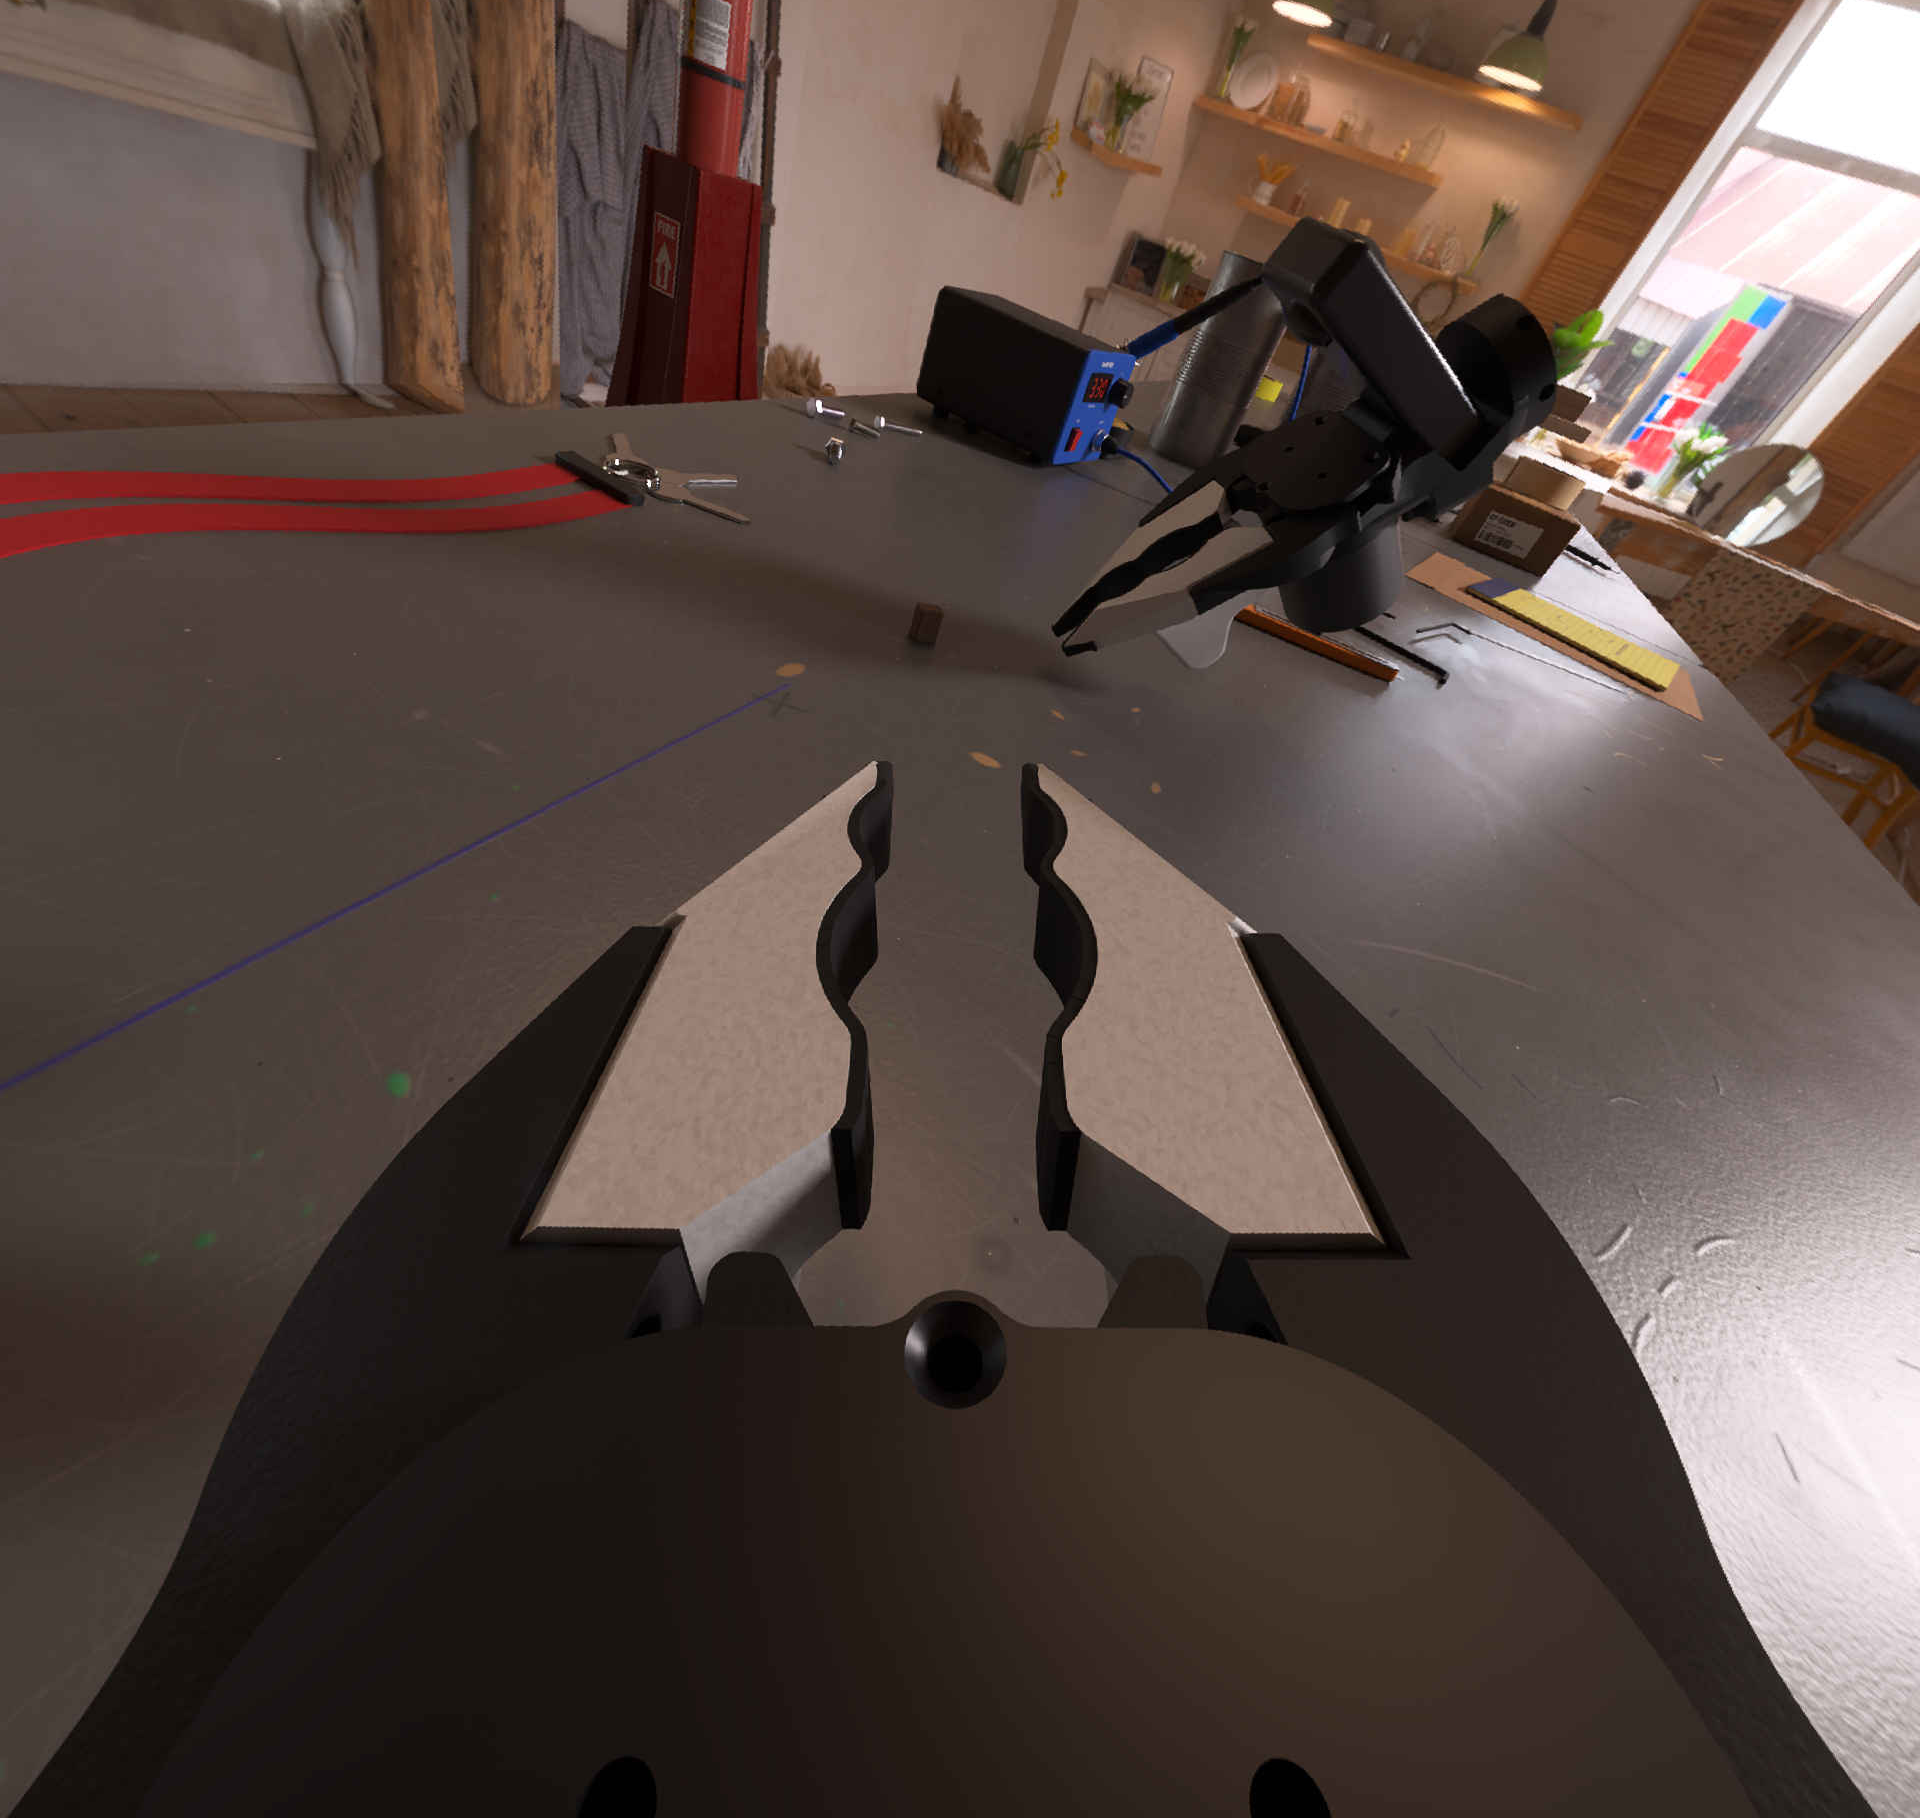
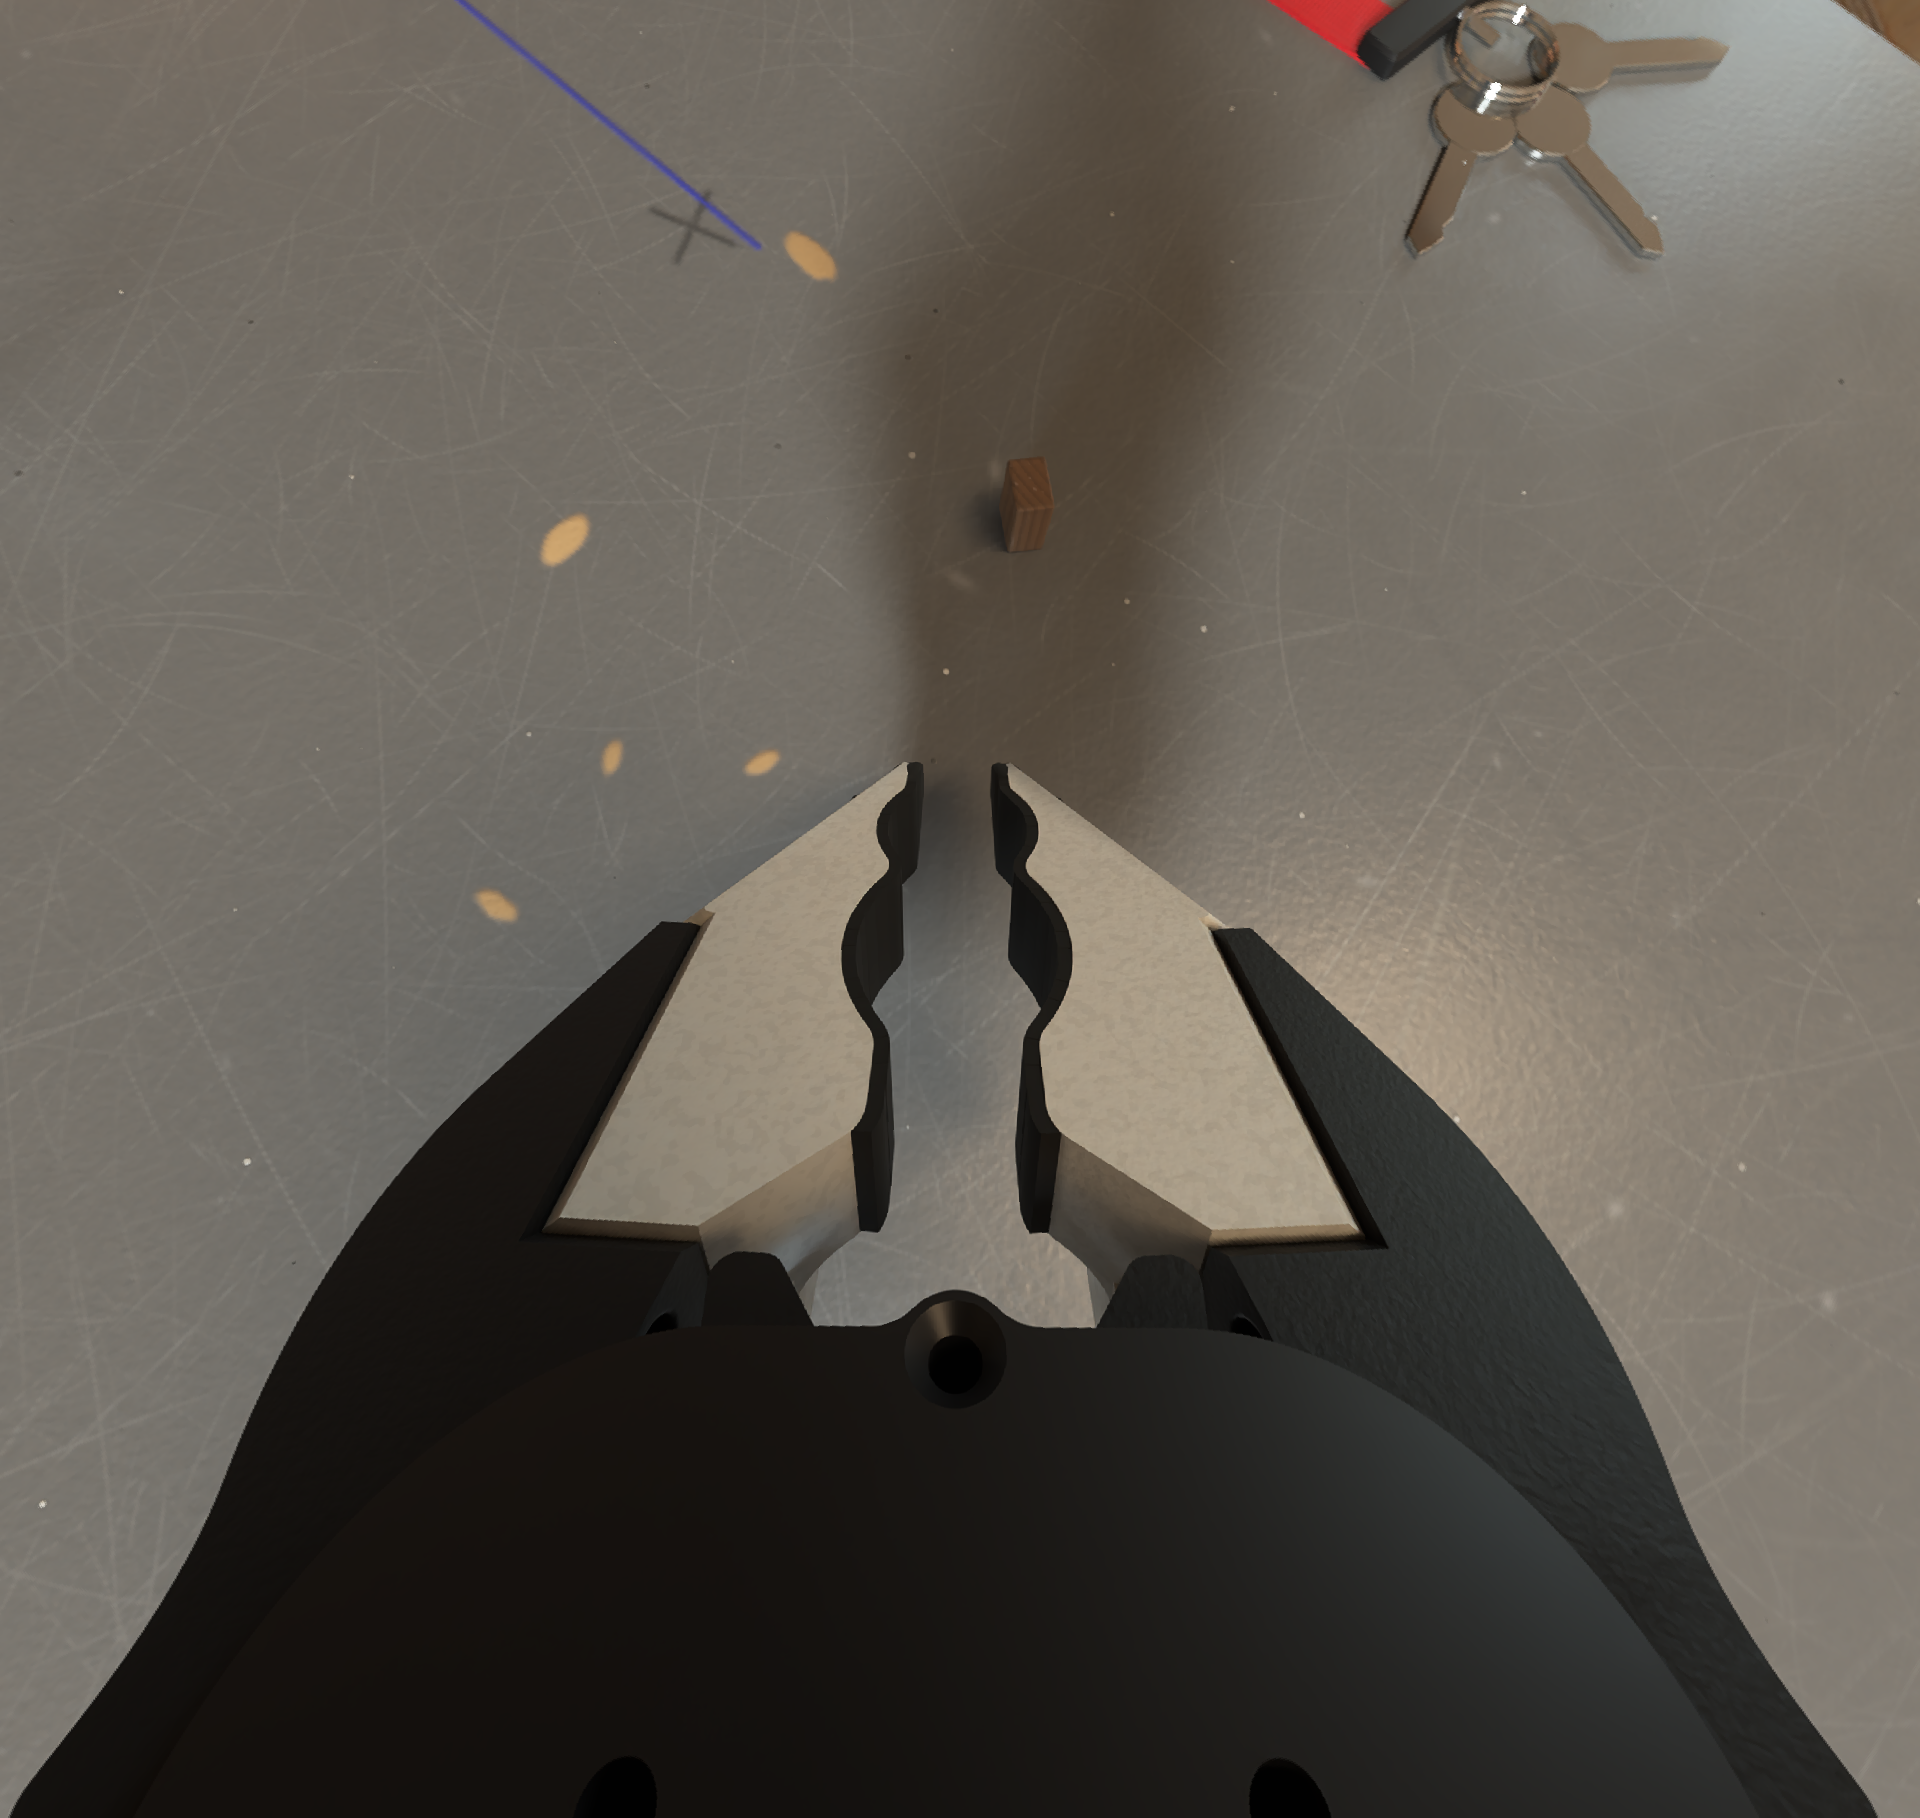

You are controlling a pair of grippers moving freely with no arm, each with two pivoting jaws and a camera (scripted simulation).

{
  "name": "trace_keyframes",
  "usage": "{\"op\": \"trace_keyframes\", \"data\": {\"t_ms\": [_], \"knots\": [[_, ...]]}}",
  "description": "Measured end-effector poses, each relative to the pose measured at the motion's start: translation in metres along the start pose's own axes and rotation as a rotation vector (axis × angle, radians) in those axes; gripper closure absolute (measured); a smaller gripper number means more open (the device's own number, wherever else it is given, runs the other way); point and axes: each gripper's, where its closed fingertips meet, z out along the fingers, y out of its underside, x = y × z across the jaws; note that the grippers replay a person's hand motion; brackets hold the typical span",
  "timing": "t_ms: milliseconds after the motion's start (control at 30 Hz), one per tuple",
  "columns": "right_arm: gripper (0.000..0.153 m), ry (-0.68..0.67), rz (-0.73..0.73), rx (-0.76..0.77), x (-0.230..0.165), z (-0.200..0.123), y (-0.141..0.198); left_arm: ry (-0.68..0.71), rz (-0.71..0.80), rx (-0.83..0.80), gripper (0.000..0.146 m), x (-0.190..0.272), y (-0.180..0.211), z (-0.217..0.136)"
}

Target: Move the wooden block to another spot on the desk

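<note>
A small wooden block (image 2: 1028, 505) stands on the grey desk (image 2: 312, 625), ahead of my right gripper (image 2: 954, 771) and slightly to its right. The right gripper is open and empty, tilted down over the desk, apart from the block. In the left wrist view the block (image 1: 926, 622) is small and far ahead, with the right gripper (image 1: 1072, 638) hovering just to its right. My left gripper (image 1: 956, 771) is open and empty, low over the desk (image 1: 416, 833), well short of the block.
A red lanyard (image 1: 260, 501) with a bunch of keys (image 2: 1527, 116) lies left of the block. A blue-fronted soldering station (image 1: 1023, 376), loose bolts (image 1: 857, 423), a metal can (image 1: 1221, 366), a cardboard box (image 1: 1512, 527) and a yellow ruler (image 1: 1584, 630) stand at the far side.
</note>
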Motion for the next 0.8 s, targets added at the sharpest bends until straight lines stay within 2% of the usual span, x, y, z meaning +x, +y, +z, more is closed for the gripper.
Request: {"op": "trace_keyframes", "data": {"t_ms": [167,433,700,800], "knots": [[0.140,-0.051,-0.013,0.005,-0.008,0.006,-0.008,0.001,-0.002,0.001,0.121,0.000,0.000,0.000],[0.140,-0.033,-0.055,-0.060,-0.008,0.016,-0.002,0.007,-0.011,0.002,0.121,0.000,0.000,0.000],[0.143,-0.040,-0.086,-0.045,-0.014,0.014,-0.005,0.009,-0.009,0.001,0.121,0.000,0.000,0.000],[0.143,-0.183,-0.115,0.039,-0.047,-0.002,-0.017,0.008,-0.008,0.003,0.121,0.001,0.000,-0.001]]}}
